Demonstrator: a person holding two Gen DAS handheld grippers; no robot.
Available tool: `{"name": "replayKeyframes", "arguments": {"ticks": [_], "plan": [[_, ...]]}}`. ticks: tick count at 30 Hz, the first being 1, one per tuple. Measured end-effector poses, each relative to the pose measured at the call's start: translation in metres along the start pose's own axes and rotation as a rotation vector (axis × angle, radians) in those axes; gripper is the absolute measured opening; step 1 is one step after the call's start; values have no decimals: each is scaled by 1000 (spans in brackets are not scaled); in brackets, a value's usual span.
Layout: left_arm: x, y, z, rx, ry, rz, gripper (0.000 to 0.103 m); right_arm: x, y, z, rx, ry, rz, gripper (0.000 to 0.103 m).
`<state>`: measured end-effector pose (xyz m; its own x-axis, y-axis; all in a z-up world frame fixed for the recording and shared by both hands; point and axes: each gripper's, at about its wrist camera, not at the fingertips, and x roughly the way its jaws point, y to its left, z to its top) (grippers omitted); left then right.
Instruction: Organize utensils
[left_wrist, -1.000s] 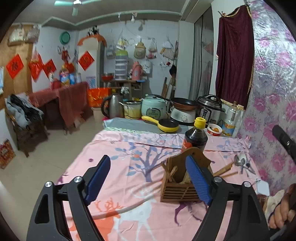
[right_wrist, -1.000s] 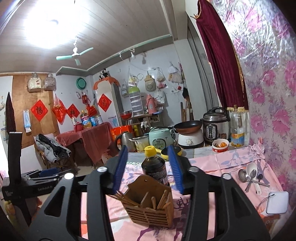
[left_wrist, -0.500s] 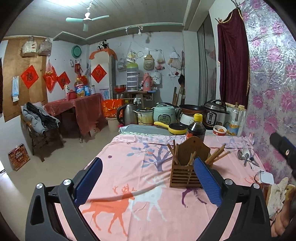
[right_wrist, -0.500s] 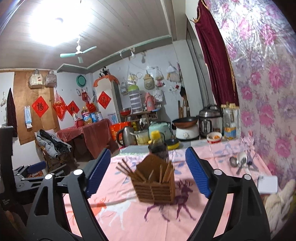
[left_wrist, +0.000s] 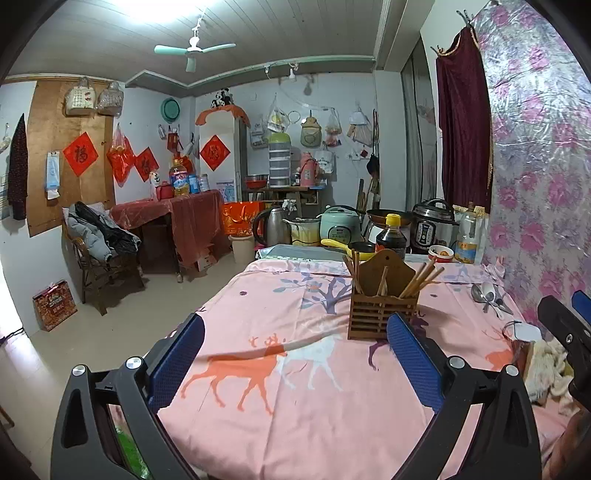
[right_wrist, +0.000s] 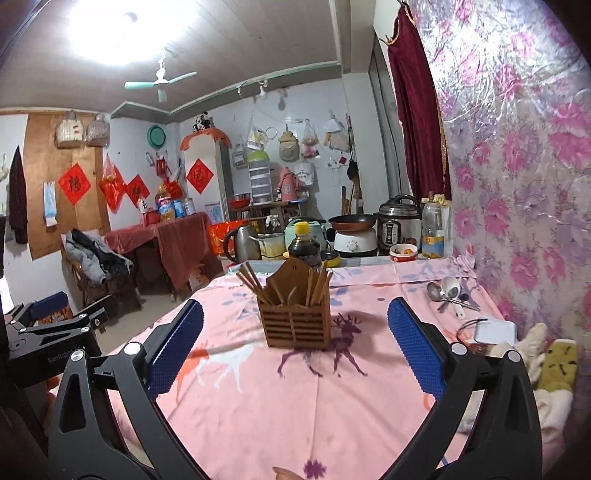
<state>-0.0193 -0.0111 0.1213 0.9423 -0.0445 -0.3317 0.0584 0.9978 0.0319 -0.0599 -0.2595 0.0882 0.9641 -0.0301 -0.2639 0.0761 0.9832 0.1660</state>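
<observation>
A slatted wooden utensil holder (left_wrist: 382, 314) (right_wrist: 293, 325) stands upright on the pink deer-print tablecloth (left_wrist: 295, 369), with several wooden chopsticks (left_wrist: 421, 277) (right_wrist: 255, 284) sticking out of it. Metal and white spoons (left_wrist: 485, 293) (right_wrist: 445, 291) lie loose on the cloth near the flowered wall. My left gripper (left_wrist: 295, 325) is open wide, short of the holder, with nothing between its pads. My right gripper (right_wrist: 295, 308) is also back from the holder; its jaws are opening and hold nothing.
A dark sauce bottle (left_wrist: 391, 236) (right_wrist: 303, 247) stands just behind the holder. Cookers, a kettle and a small bowl crowd the table's far end. A white flat device (right_wrist: 495, 330) and a soft toy (right_wrist: 554, 365) lie at the right by the wall.
Both grippers have drawn back from the holder, which now looks smaller and farther off. The right jaws have spread from half-closed to wide; the left jaws widened slightly.
</observation>
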Motion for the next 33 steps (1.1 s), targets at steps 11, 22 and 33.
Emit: {"name": "replayKeyframes", "arguments": {"ticks": [11,22,33], "plan": [[-41,9,-16,-42,-17,0,97,-34,2,-17,21,13,-1,96],[-18,6,-28,-23,22,34,97,-11,11,-31,-12,51,-24,96],[-12,-1,-35,4,39,20,97,-5,9,-34,-12,66,-24,96]]}}
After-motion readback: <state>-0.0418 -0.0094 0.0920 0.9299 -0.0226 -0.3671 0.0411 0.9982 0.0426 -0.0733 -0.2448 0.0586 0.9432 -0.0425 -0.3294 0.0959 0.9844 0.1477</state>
